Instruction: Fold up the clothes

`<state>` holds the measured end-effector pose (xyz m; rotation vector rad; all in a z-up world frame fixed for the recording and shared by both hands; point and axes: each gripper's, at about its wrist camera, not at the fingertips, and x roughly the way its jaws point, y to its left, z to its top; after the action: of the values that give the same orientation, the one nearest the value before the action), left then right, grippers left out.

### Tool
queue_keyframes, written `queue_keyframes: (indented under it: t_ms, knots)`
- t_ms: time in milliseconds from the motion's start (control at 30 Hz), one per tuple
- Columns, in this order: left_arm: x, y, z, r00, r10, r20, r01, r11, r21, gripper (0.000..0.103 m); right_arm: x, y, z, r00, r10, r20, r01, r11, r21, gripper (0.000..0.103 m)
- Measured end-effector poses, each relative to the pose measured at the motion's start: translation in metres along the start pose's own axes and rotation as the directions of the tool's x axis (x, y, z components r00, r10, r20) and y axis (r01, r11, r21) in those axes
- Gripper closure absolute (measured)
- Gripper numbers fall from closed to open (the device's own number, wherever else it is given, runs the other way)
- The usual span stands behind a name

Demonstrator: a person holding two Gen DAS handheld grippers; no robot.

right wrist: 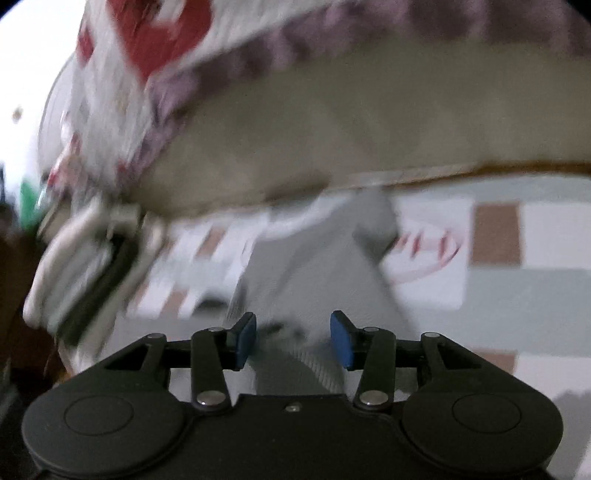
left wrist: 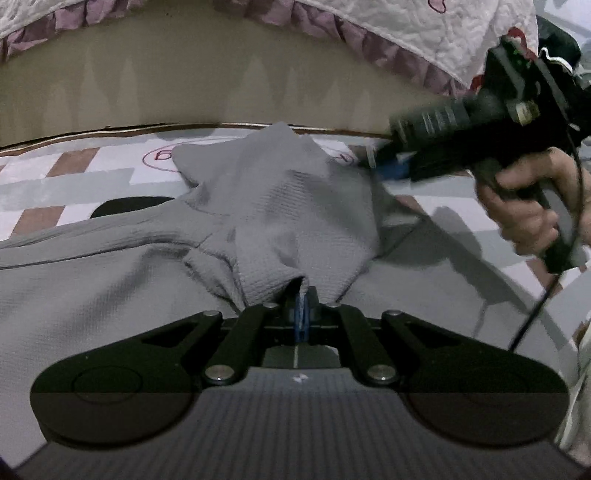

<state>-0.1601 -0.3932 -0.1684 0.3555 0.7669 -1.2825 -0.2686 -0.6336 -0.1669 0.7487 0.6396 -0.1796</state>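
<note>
A grey knit garment (left wrist: 277, 206) lies spread on a patterned floor mat (left wrist: 55, 184), with one part pulled up into a bunched fold. My left gripper (left wrist: 301, 314) is shut on the near edge of that fold, and cloth shows between its blue pads. A person's hand (left wrist: 524, 206) holds my right gripper (left wrist: 391, 168) at the garment's far right edge. In the blurred right wrist view my right gripper (right wrist: 293, 339) stands open. Its blue pads (right wrist: 245, 339) are well apart, with the grey garment (right wrist: 314, 280) lying below and beyond them, and neither pad presses on it.
A beige bed side (left wrist: 184, 92) rises just behind the mat, with a white quilt and purple frill (left wrist: 406, 22) hanging over it. A black cable (left wrist: 532, 317) trails from the right gripper. A dark oval object (left wrist: 125, 206) pokes out at the garment's left.
</note>
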Motion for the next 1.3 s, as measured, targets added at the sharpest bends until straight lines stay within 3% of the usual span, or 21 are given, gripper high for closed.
queue_keyframes:
  t_ms: [67, 100, 167, 233, 300, 400, 500, 533, 567, 600, 667, 767, 867, 1000, 1033, 1100, 1200, 1300]
  knots:
    - [-0.001, 0.009, -0.001, 1.000, -0.002, -0.030, 0.001, 0.999, -0.032, 0.100, 0.014, -0.001, -0.012, 0.984, -0.005, -0.177, 0.001, 1.000, -0.022, 0.094]
    - [-0.004, 0.015, -0.001, 0.999, -0.012, -0.035, 0.010, 0.998, -0.058, 0.100, 0.019, -0.001, -0.019, 0.970, -0.024, -0.242, 0.017, 0.999, -0.028, 0.096]
    - [-0.013, 0.030, -0.003, 0.999, -0.028, -0.017, 0.026, 0.991, -0.134, 0.097, 0.006, 0.001, -0.022, 0.971, -0.037, -0.236, 0.027, 0.999, -0.047, 0.097]
    - [-0.011, 0.040, -0.001, 0.998, 0.001, -0.068, -0.016, 0.976, -0.216, 0.092, 0.000, 0.009, -0.031, 0.966, -0.090, -0.242, 0.079, 0.995, -0.056, 0.098]
    - [-0.006, 0.040, 0.001, 0.986, 0.103, -0.133, -0.132, 0.962, -0.237, 0.091, -0.006, 0.016, -0.040, 0.959, -0.142, -0.246, 0.130, 0.989, -0.065, 0.097]
    - [-0.017, 0.040, -0.001, 0.982, 0.176, -0.062, -0.187, 0.939, -0.289, 0.086, -0.010, 0.030, -0.050, 0.947, -0.193, -0.258, 0.173, 0.980, -0.098, 0.097]
    - [-0.029, 0.045, 0.004, 0.983, 0.182, 0.023, -0.162, 0.922, -0.351, 0.077, -0.011, 0.045, -0.055, 0.923, -0.275, -0.270, 0.233, 0.956, -0.177, 0.097]
    - [-0.033, 0.046, 0.007, 0.982, 0.183, 0.051, -0.153, 0.920, -0.362, 0.076, -0.015, 0.045, -0.057, 0.921, -0.284, -0.265, 0.250, 0.956, -0.156, 0.097]
    - [-0.032, 0.044, 0.009, 0.982, 0.173, 0.070, -0.139, 0.929, -0.343, 0.069, -0.018, 0.045, -0.056, 0.928, -0.272, -0.255, 0.245, 0.960, -0.134, 0.097]
    - [-0.031, 0.042, 0.012, 0.983, 0.162, 0.089, -0.126, 0.938, -0.323, 0.054, -0.022, 0.044, -0.056, 0.934, -0.260, -0.246, 0.239, 0.965, -0.112, 0.097]
    - [-0.024, 0.039, 0.016, 0.991, 0.100, 0.089, -0.072, 0.957, -0.283, 0.044, -0.029, 0.042, -0.055, 0.945, -0.236, -0.225, 0.226, 0.972, -0.068, 0.096]
    - [-0.008, 0.033, 0.020, 0.998, 0.058, 0.035, -0.048, 0.972, -0.230, 0.044, -0.039, 0.032, -0.051, 0.960, -0.207, -0.191, 0.215, 0.976, 0.023, 0.096]
    - [0.008, 0.026, 0.022, 0.994, 0.106, -0.013, -0.107, 0.984, -0.141, 0.044, -0.044, 0.020, -0.046, 0.974, -0.169, -0.152, 0.185, 0.978, 0.097, 0.096]
    - [0.013, 0.025, 0.023, 0.997, 0.051, -0.066, -0.062, 0.981, -0.182, 0.048, -0.046, 0.006, -0.043, 0.983, -0.142, -0.120, 0.161, 0.972, 0.173, 0.096]
    - [0.014, 0.023, 0.023, 0.996, 0.055, -0.071, -0.067, 0.981, -0.182, 0.052, -0.039, 0.002, -0.041, 0.985, -0.127, -0.113, 0.147, 0.971, 0.188, 0.096]
    - [0.014, 0.019, 0.024, 0.994, 0.076, -0.084, -0.089, 0.983, -0.163, 0.089, -0.025, -0.007, -0.034, 0.990, -0.098, -0.099, 0.118, 0.968, 0.223, 0.096]
    - [0.003, 0.013, 0.038, 0.985, 0.167, -0.040, -0.171, 0.977, -0.124, 0.092, -0.013, -0.013, -0.026, 0.997, -0.056, -0.048, 0.067, 0.963, 0.260, 0.096]
    - [-0.005, 0.018, 0.075, 0.970, 0.240, 0.027, -0.233, 0.959, -0.163, 0.093, -0.026, -0.007, -0.020, 0.999, -0.012, 0.046, 0.000, 0.967, 0.254, 0.098]
